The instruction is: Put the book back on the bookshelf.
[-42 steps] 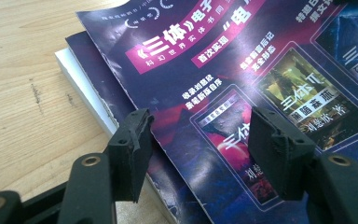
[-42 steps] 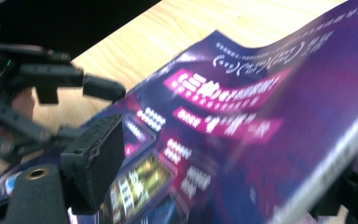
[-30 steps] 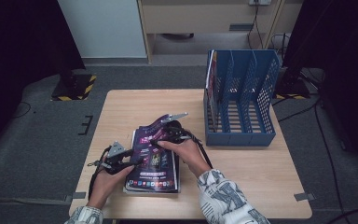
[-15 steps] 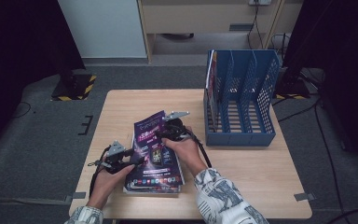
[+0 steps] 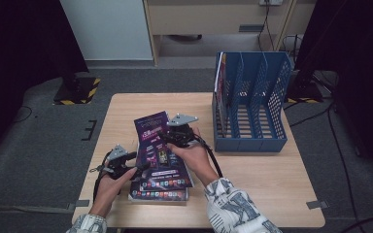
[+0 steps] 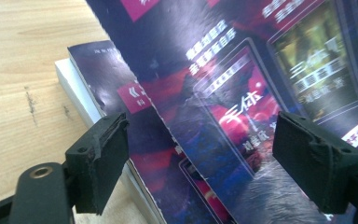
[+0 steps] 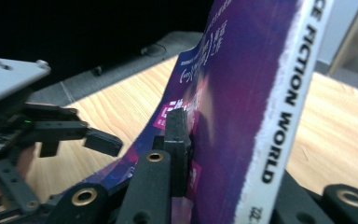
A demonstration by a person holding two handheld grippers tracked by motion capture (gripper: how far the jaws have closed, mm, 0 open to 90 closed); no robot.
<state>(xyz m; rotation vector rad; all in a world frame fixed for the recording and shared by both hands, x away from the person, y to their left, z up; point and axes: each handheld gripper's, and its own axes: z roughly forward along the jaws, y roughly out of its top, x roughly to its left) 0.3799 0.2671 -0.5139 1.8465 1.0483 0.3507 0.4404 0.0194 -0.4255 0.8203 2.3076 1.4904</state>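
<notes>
Magazine (image 5: 158, 145), purple-covered, is lifted at its far end off the stack (image 5: 159, 191) on the table (image 5: 272, 170), and the right gripper (image 5: 172, 138) pinches it by the right edge; its jaws have just been closing and now press the cover. The right gripper view brings this close: one black pad (image 7: 176, 149) lies flat against the bowed cover, and the white spine strip with the words "FICTION WORLD" stands almost upright, which the high view is too far off to show. That view also takes in the left gripper (image 7: 74, 135) farther off, over bare wood. The left gripper view looks at the printed face of the magazine (image 6: 242, 93), with a second purple copy (image 6: 135, 121) and a white edge beneath it; both pads (image 6: 98, 163) stand wide apart, touching nothing, the jaws having just been opening. From the high view alone comes the blue rack (image 5: 252, 104), standing well right of the stack, with some thin items in its leftmost slot.
</notes>
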